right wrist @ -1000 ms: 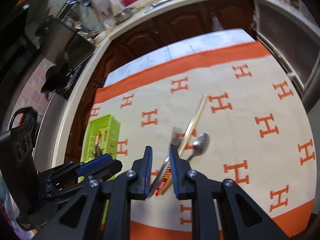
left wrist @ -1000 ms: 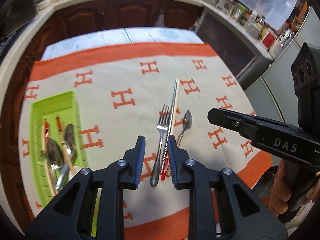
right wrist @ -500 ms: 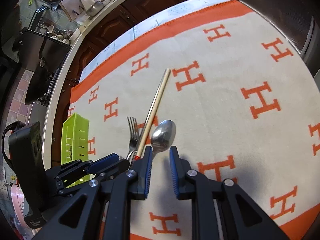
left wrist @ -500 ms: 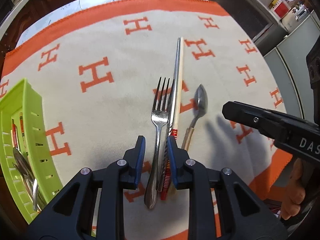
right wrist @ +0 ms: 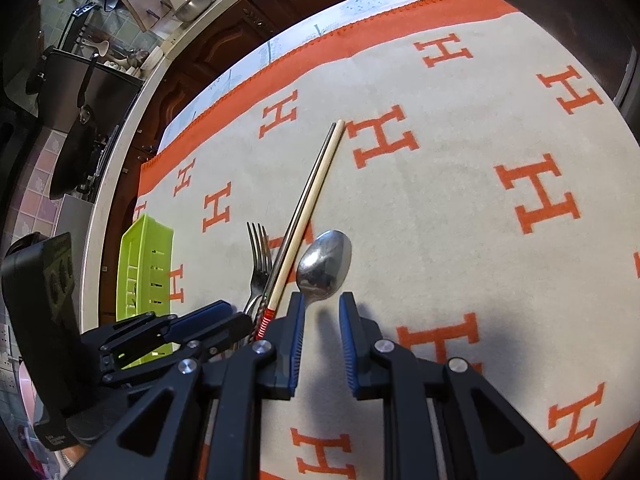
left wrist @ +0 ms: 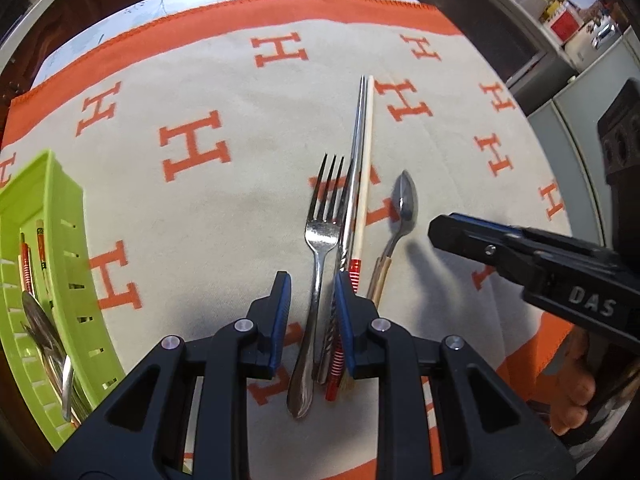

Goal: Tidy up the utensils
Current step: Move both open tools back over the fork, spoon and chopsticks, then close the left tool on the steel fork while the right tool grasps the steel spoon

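Observation:
On the beige cloth with orange H marks lie a steel fork (left wrist: 320, 240), a steel chopstick (left wrist: 354, 184), a pale chopstick (left wrist: 365, 168) with a red-striped end, and a spoon (left wrist: 402, 208). My left gripper (left wrist: 311, 292) is open and low over the cloth, its fingers on either side of the fork handle and the steel chopstick. My right gripper (right wrist: 322, 312) is open just above the neck of the spoon (right wrist: 326, 266), whose handle is hidden under it. The fork (right wrist: 258, 256) and chopsticks (right wrist: 312, 200) lie left of it.
A lime green slotted tray (left wrist: 48, 280) at the cloth's left edge holds spoons and red-striped chopsticks; it also shows as the tray (right wrist: 146, 264). A kitchen counter with dark cabinets (right wrist: 248, 12) runs along the far side. A hand (left wrist: 572, 392) holds the right gripper.
Both grippers have come down and forward toward the utensils. The left fingers now straddle the fork handle; the right fingers have reached the spoon's neck. The utensils have not moved.

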